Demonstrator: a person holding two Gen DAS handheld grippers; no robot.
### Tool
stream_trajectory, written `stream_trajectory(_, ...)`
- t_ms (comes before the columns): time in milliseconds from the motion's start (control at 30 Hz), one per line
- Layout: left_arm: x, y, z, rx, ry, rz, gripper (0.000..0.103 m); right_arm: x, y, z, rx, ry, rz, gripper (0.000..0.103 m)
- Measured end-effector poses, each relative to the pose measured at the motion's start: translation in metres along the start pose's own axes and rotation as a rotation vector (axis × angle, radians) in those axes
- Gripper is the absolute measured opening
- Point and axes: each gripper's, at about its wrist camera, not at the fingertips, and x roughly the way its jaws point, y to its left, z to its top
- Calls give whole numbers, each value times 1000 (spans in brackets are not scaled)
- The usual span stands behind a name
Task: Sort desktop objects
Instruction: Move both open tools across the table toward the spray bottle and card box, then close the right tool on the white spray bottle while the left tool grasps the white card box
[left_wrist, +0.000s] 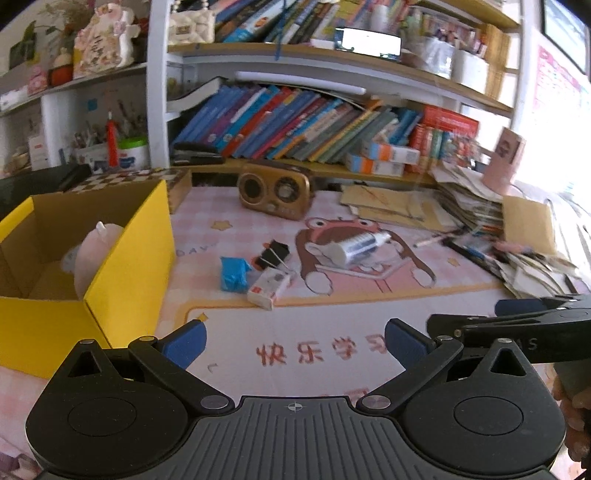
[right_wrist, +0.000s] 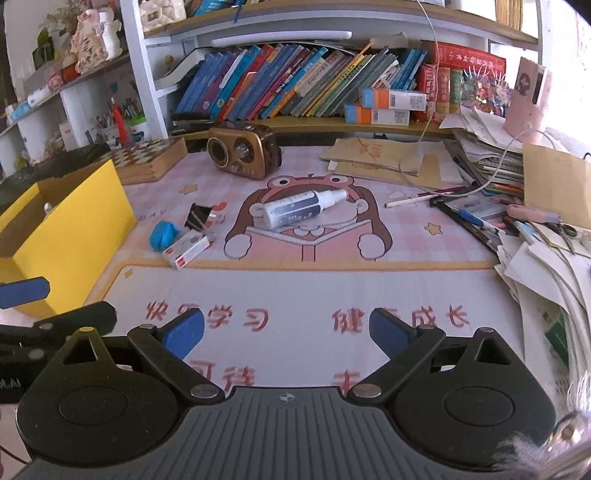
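A white spray bottle (right_wrist: 301, 208) lies on its side on the pink cartoon desk mat (right_wrist: 295, 295); it also shows in the left wrist view (left_wrist: 356, 245). Left of it lie a black binder clip (right_wrist: 198, 217), a crumpled blue packet (right_wrist: 163, 235) and a small white and red box (right_wrist: 186, 250); these show too in the left wrist view: clip (left_wrist: 272, 253), packet (left_wrist: 233, 274), box (left_wrist: 267, 288). A yellow cardboard box (left_wrist: 122, 266) at the left holds a pale pink item (left_wrist: 94, 254). My left gripper (left_wrist: 295, 341) and right gripper (right_wrist: 286, 332) are open and empty, above the mat's near edge.
A brown retro radio (right_wrist: 242, 153) and a chessboard box (right_wrist: 147, 158) stand at the back. Stacked papers, pens and a cable (right_wrist: 517, 206) crowd the right side. Bookshelves (right_wrist: 295, 85) run behind. The right gripper's body (left_wrist: 524, 332) sits close beside my left one.
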Motion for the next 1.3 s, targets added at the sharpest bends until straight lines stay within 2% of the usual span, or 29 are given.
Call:
stream_trajectory(267,30,2,16,-36,2,65,103,34,-22,27,-27,-19,28,96)
stream_trajectory(733,85,2,32,-3,25,138,102,102,-32,67,-108,-20,93,96)
stream_trajectory(833,95,3,34,-1,35,150,97,116,-32,70,-108,-5,90,96)
stream_trajectory(967,111,1,35,18,52,143,84,130,-34,78,-79,7,95,96)
stream_trajectory(1100,130,-1,33,28,83,154,84,141,-38,87,-38,11,100,96)
stream_trajectory(1233,150,-1,28,19,147,153,64,151,-41,93,24,38,109,96)
stream_trajectory(1300,158,1,26,8,170,153,63,155,-40,94,33,49,113,96)
